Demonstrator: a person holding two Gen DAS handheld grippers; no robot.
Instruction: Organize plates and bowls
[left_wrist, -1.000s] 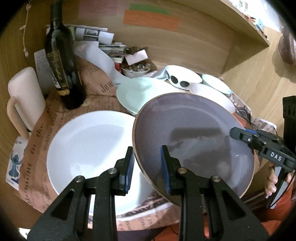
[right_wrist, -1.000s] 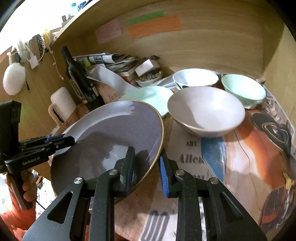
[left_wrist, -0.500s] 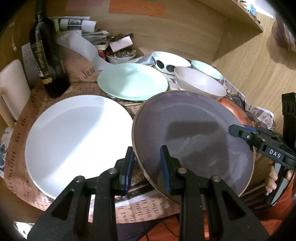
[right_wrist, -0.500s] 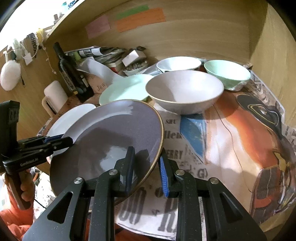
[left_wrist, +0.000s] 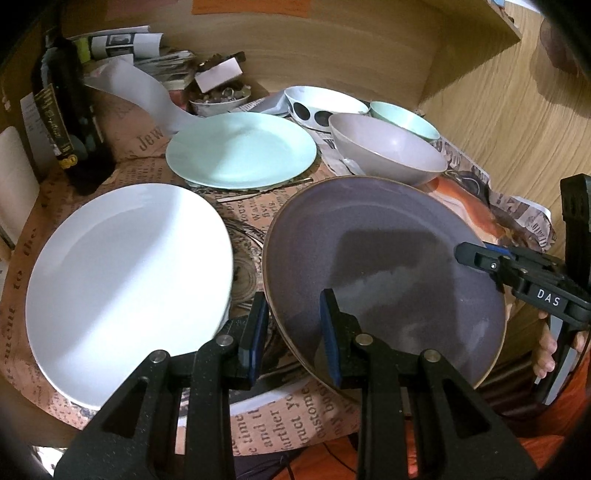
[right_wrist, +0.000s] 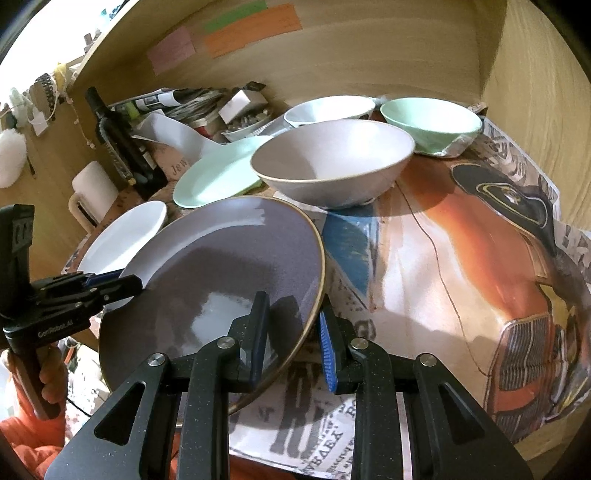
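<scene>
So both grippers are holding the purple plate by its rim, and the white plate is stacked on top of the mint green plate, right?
Not quite. Both the left gripper and the right gripper do hold the purple plate by its rim, but the white plate isn't stacked on the mint green plate. The left wrist view shows them lying apart on the newspaper-covered table.

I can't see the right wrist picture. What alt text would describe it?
Two handheld grippers, right gripper and left gripper, clamp opposite rims of a purple plate above a newspaper-covered table. Behind sit a grey bowl, mint bowl and mint plate.
</scene>
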